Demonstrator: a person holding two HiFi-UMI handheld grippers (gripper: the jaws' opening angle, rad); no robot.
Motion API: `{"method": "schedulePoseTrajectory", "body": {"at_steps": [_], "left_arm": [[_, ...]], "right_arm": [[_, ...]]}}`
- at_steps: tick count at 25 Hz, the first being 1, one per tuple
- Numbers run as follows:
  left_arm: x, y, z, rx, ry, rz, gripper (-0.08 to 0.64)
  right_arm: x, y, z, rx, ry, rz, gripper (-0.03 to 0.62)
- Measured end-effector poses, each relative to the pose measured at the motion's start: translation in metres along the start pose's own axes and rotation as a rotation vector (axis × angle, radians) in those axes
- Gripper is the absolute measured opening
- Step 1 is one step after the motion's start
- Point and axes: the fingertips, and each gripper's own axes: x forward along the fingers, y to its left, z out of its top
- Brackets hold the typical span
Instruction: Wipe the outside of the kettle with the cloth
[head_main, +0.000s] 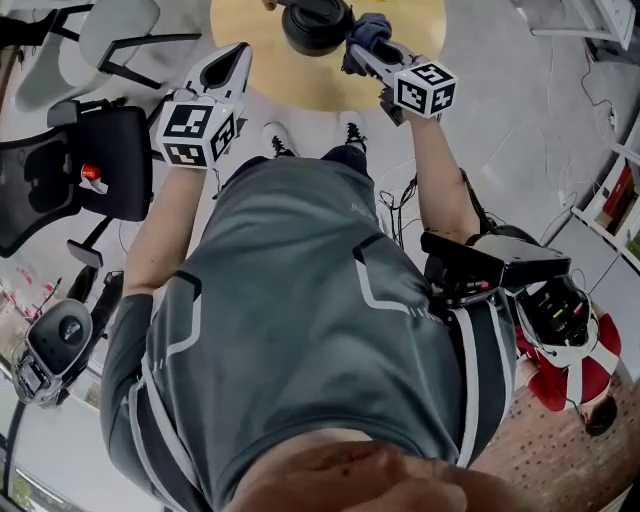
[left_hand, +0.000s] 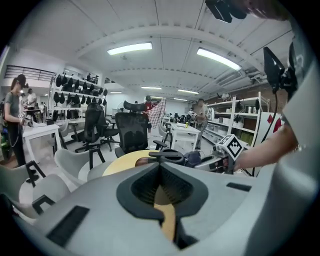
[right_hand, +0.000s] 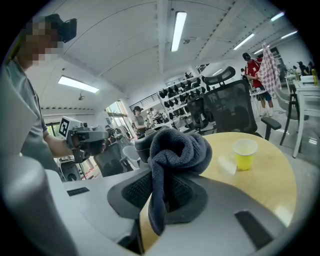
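Closest in, my right hand-held gripper (right_hand: 155, 175) is clamped on the cloth (right_hand: 176, 149), a dark blue-grey terry bunched into a soft knot at the right flank of the kettle (head_main: 316, 25), touching it or just shy, I cannot tell which. To wipe well, I judge I should press that wad lightly onto the squat, round black body, which stands on the smooth yellow round tabletop (head_main: 420, 60), and sweep it around the curve rather than dab. My left hand-held gripper (left_hand: 160, 169) is closed on nothing, well short of the kettle on its left, free to steady it if it skids.
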Motion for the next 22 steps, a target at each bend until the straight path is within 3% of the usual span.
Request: {"method": "schedulePoseTrajectory", "body": {"at_steps": [11,22], "left_arm": [[-0.01,0.008,0.001,0.012,-0.022,-0.056,0.008],[-0.045,0.029,-0.005,-0.015,-0.05,-0.031,0.008]], "right_arm": [[0.013,0.046,-0.017,0.008,0.018,0.001,0.075],[0.059,0.082,-0.005,0.138,-0.091,-0.152,0.077]]}}
